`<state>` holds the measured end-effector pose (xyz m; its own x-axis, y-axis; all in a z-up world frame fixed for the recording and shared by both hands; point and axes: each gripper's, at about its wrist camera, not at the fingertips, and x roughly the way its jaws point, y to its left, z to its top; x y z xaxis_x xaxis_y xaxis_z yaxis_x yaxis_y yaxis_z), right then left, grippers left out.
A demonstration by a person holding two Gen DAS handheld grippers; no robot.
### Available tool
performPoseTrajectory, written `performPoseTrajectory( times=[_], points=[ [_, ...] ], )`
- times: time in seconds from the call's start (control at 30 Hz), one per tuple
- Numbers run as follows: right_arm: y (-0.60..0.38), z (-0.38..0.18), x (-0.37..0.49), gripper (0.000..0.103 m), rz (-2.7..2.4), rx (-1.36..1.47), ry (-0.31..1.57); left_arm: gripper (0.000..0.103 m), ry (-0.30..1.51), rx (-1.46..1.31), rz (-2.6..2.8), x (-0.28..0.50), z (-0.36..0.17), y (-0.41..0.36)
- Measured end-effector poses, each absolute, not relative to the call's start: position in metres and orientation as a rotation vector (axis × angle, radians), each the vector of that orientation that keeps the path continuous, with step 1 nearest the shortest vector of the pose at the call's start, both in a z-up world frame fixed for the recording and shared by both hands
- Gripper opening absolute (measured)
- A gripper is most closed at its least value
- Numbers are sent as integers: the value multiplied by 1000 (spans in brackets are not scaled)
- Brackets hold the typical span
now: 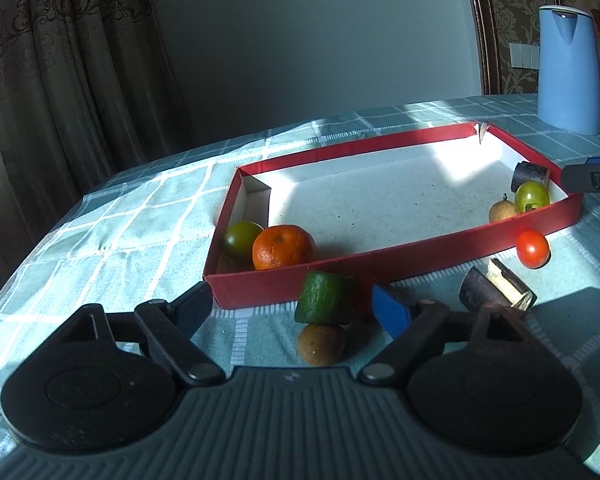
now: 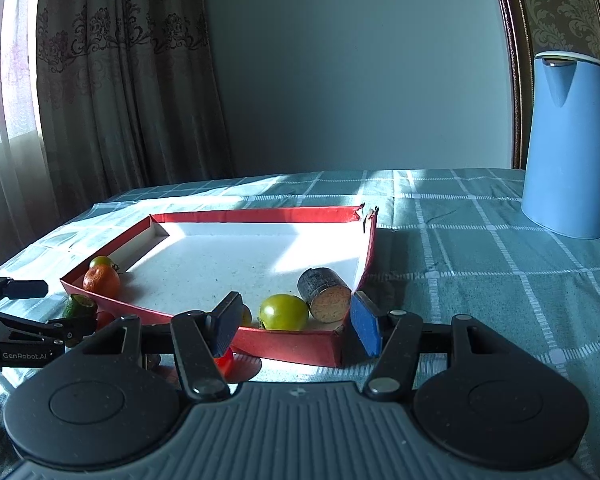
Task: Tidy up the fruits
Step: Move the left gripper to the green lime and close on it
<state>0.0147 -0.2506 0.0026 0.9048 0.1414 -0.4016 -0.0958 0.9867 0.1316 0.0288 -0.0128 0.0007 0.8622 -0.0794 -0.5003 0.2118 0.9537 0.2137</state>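
Two open tongs point(image 1: 292, 308) beside red tray point(image 1: 380, 258)

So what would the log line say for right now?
left gripper: open, near green fruit chunk | right gripper: open, at red cardboard tray | orange tangerine: in tray

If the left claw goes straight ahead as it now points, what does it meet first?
Probably the brown round fruit lying between the open left claw fingers, then the green cut piece right behind it; depth is uncertain.
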Motion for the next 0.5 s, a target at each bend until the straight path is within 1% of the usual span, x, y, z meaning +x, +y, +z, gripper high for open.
performPoseTrajectory(
  times=[0.13,0.27,0.3,0.4,0.43,0.5],
  points=[
    [-250,4,14,59,128,111,418,76,503,266,-166,27,1,-14],
    [-251,4,14,59,124,114,415,63,504,252,-197,26,1,-14],
    [-251,4,14,59,123,113,414,61,505,244,-210,25,0,-13],
    [-251,4,14,59,122,112,410,43,513,210,-257,25,1,-11],
    [-251,4,13,59,121,112,410,35,515,203,-268,26,1,-11],
    [-251,4,14,59,120,111,412,35,512,203,-267,25,0,-12]
  ],
)
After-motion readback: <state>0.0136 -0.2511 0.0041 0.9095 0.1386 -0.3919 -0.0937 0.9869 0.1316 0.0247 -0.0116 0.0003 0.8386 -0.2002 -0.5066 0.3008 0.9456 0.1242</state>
